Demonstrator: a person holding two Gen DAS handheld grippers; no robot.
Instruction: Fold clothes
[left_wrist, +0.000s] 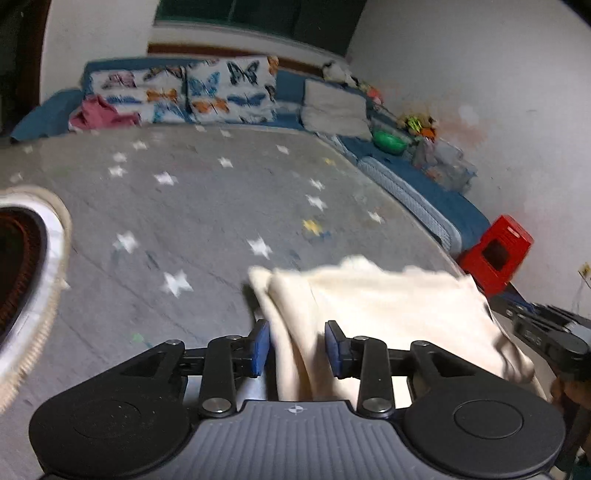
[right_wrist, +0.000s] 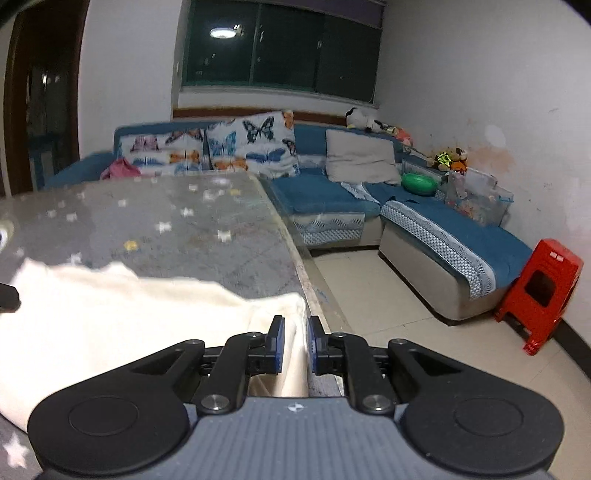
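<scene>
Two grippers on one cream garment (left_wrist: 388, 306), which lies on the star-print table (left_wrist: 166, 206) in the lower middle of the left view. Going left to right: the left gripper (left_wrist: 297, 349) has its blue pads spread, with a fold of the cloth running between them but not squeezed, so that side looks let go. The right gripper (right_wrist: 294, 345) is nearly shut and pinching a strip of the cloth at the table's right edge (right_wrist: 295, 254).

To do this fold well, I'd keep the right corner pinched until the edge lines up flat, then re-grab the left side squarely rather than on a bunched ridge.

Room-wise, the table is wide open toward the top left, with a fringed round thing (left_wrist: 48, 266) at the far left. On the right the cloth sits just beside the drop-off, with floor, sofa (right_wrist: 461, 229) and a red stool (right_wrist: 543, 291) beyond.
</scene>
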